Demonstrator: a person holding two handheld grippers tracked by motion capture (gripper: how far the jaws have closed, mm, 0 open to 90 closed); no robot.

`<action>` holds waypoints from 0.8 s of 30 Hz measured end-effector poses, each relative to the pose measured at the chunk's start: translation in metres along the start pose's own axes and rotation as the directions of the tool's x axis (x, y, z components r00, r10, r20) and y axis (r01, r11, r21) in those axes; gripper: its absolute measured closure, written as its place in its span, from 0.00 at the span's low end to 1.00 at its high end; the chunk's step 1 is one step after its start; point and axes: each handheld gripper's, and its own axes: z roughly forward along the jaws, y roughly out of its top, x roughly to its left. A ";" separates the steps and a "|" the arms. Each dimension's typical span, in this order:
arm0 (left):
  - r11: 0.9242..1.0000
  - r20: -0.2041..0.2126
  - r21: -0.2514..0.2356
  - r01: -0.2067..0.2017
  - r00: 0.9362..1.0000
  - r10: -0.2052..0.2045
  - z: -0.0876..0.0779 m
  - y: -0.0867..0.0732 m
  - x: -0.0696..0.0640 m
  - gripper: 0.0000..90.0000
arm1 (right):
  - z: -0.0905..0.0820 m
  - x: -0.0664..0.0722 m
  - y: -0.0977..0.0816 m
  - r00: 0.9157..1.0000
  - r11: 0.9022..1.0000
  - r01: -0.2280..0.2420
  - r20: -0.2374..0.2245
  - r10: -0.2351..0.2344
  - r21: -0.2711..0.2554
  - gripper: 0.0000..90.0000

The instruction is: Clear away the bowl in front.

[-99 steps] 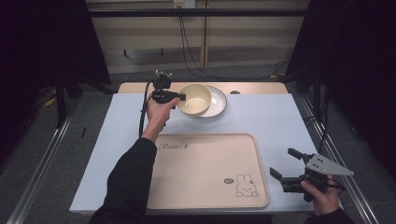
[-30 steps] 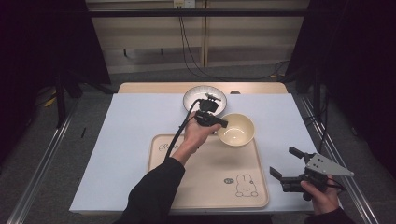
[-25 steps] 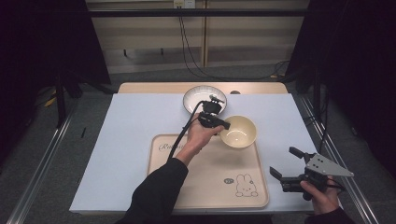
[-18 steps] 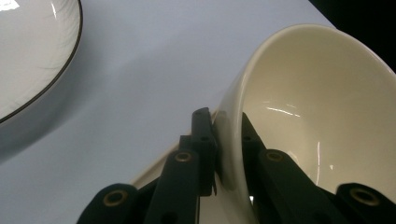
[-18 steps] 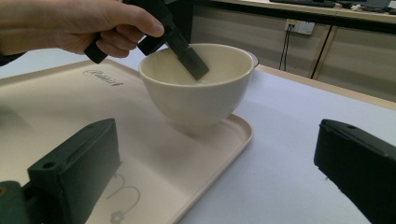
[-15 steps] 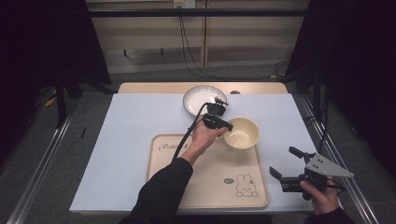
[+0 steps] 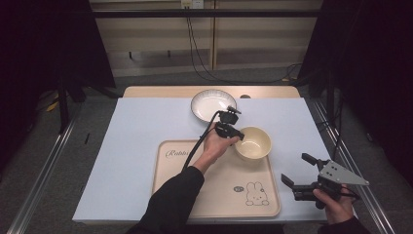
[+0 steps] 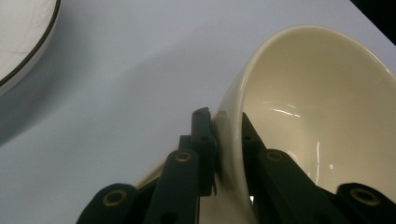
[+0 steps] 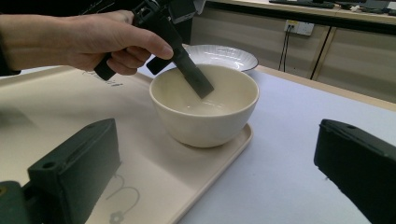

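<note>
- Judged well along: cream bowl [image 7: 252,143] already off the white plate [image 7: 213,104] and resting at the far right corner of the tray [image 7: 185,195], seemingly set down, foot just inside the raised edge in the right gripper view [image 9: 204,109].
- Left to do, by the look of it: letting go of the rim and drawing the hand clear; possibly a nudge farther in from the edge.
- Left gripper [image 7: 233,132] clamped on the near wall of the bowl, one jaw inside and one outside, rim pinched between them in the left gripper view [image 8: 219,140].
- Left hand [image 7: 215,145] stretched forward across the tray, forearm slanting up from the bottom edge, cable trailing back along the sleeve; gripper angled down into the bowl.
- Right gripper [image 7: 298,171] parked low at the near right corner of the table [image 7: 131,126], well apart from the bowl, jaws spread wide and empty, pointed toward the tray.
- Right hand [image 7: 336,204] wrapped around the handle, at rest.
</note>
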 end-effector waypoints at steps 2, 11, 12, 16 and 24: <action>1.000 0.004 0.003 -0.001 1.000 0.001 0.000 0.000 0.001 0.92 | 0.000 0.000 0.000 1.000 1.000 0.002 -0.001 -0.002 -0.001 0.00; 0.999 0.016 -0.033 0.025 1.000 -0.024 0.003 -0.003 0.003 0.91 | 0.000 0.001 0.000 1.000 1.000 -0.002 -0.002 0.002 -0.002 0.00; 0.999 0.017 -0.035 0.027 1.000 -0.026 0.003 -0.003 0.004 0.91 | 0.000 0.000 0.000 1.000 1.000 -0.002 0.001 0.002 -0.002 0.00; 0.999 0.001 -0.040 -0.004 1.000 0.004 0.003 -0.004 0.003 0.91 | 0.000 0.000 0.000 1.000 1.000 0.000 -0.001 0.000 -0.003 0.00; 0.995 0.036 -0.096 -0.002 0.999 0.006 0.006 -0.008 0.004 0.84 | 0.000 0.001 0.000 1.000 1.000 -0.004 -0.005 0.004 -0.002 0.00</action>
